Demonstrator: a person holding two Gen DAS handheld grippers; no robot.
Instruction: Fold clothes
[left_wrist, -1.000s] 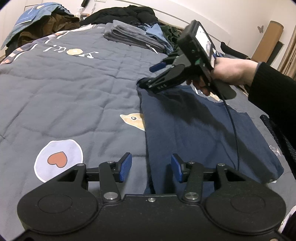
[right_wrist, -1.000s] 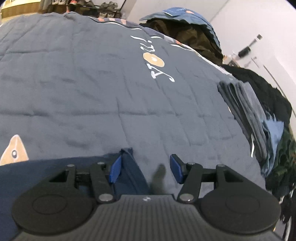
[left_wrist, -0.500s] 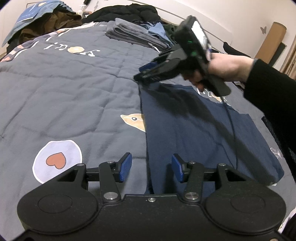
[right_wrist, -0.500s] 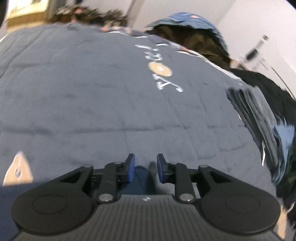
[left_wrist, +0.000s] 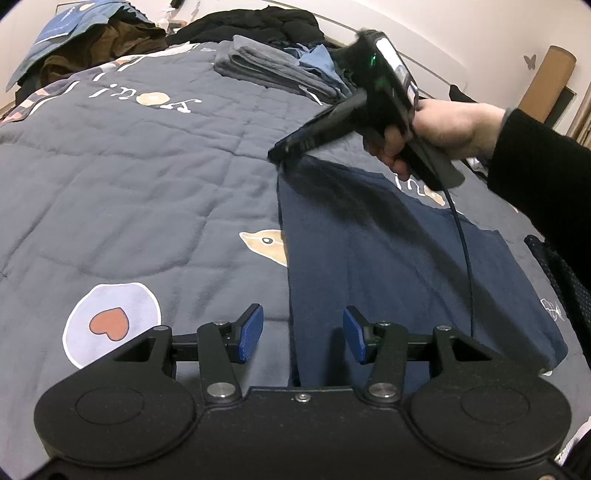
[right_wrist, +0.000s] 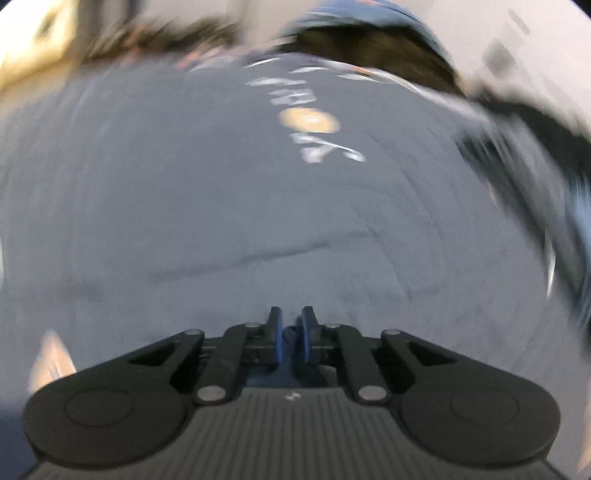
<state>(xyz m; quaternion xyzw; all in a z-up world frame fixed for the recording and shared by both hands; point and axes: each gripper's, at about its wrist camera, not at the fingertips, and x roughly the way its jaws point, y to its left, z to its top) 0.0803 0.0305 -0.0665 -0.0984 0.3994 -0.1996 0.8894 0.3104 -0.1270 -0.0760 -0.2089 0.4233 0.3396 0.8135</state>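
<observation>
A grey quilt (left_wrist: 147, 177) printed with a heart and cartoon animals covers a bed in a pale-walled room (left_wrist: 461, 33). A navy garment (left_wrist: 388, 266) lies flat near its right edge. The right gripper (right_wrist: 291, 334) has just closed, pinching the garment's far corner. The left gripper (left_wrist: 303, 332) hovers spread over its near edge. Folded clothes (left_wrist: 266, 70) sit at the far edge.

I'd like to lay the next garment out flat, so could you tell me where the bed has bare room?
The grey quilt lies bare between the navy garment on one side and the white lettering toward the head. Crowded: the head end, with folded grey clothes, a black jacket and a brown pile.
</observation>
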